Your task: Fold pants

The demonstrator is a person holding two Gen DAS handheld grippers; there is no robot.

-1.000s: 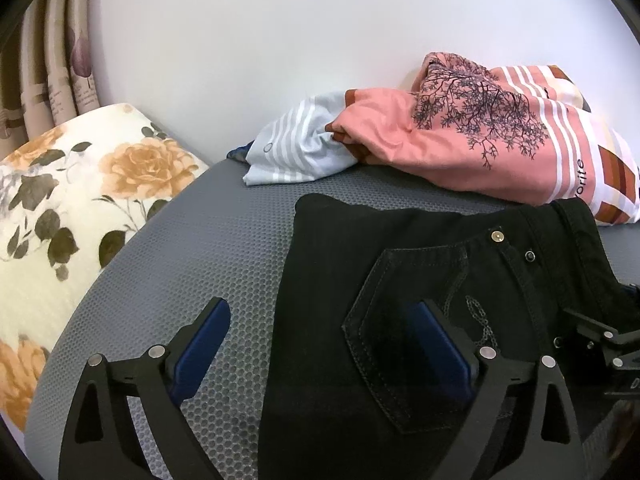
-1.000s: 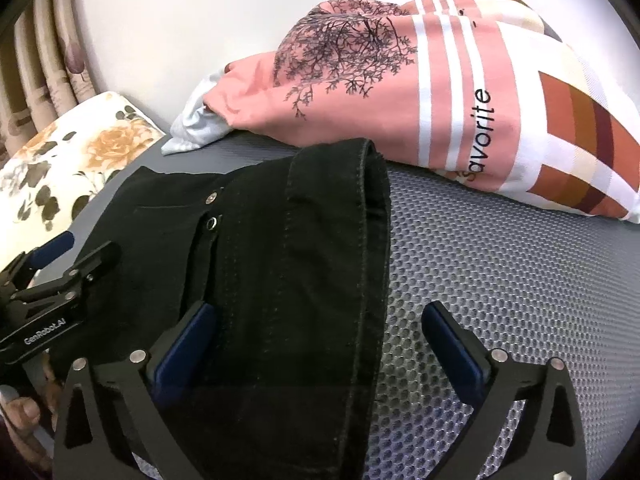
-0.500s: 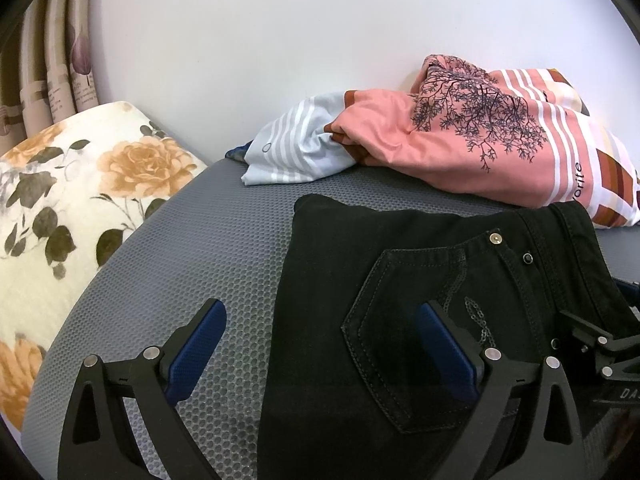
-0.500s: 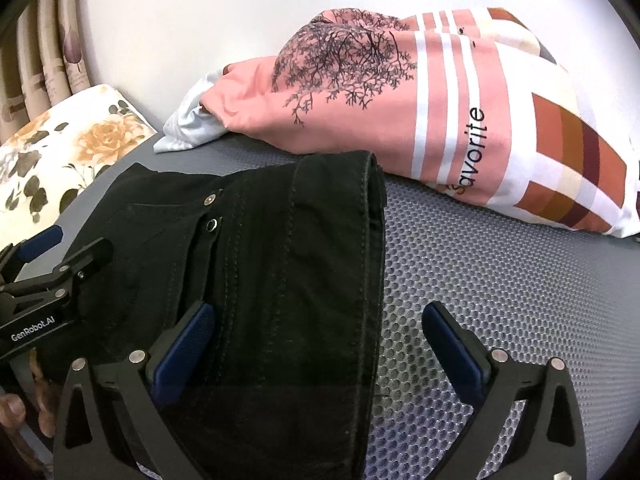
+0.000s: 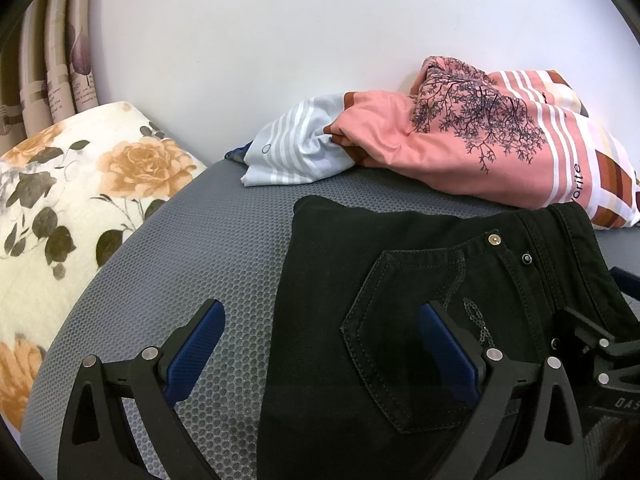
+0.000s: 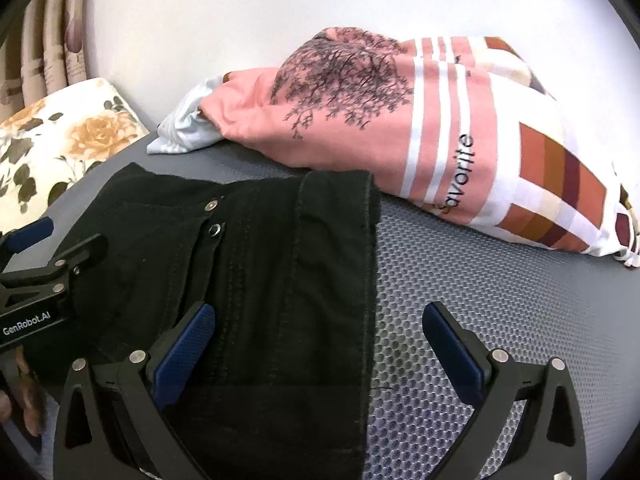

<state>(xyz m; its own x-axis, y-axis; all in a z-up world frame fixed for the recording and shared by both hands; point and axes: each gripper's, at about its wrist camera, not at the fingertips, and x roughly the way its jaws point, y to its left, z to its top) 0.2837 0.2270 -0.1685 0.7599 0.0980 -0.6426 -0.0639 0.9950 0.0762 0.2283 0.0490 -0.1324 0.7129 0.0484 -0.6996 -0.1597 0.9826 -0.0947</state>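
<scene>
Pants (image 5: 420, 280) in black denim are laid on the grey mesh surface (image 5: 192, 264), already doubled into a compact bundle: a back pocket (image 5: 404, 320) and two rivets face up, and a hemmed edge (image 6: 368, 264) runs down the right side of the bundle. Nothing is gripped by either tool. The left gripper (image 5: 322, 354) is spread wide, one blue pad over bare mesh and the other over the pocket. The right gripper (image 6: 320, 348) is likewise spread wide, its left pad above the cloth and its right pad above bare mesh.

The fold appears to be far along, and the step in hand is judged to be a check or release between folds. If another fold is wanted, both near corners would have to be pinched through several thick layers and carried evenly toward the far edge, so that the stack is not skewed.

The near end of the bundle is cut off beneath both tools, so the number of layers cannot be told. Whether the pads touch the cloth cannot be made out. A pink printed cloth (image 6: 360, 120) and a striped pale one (image 5: 296, 148) are heaped just behind; a flowered pillow (image 5: 72, 184) is seen at the left.
</scene>
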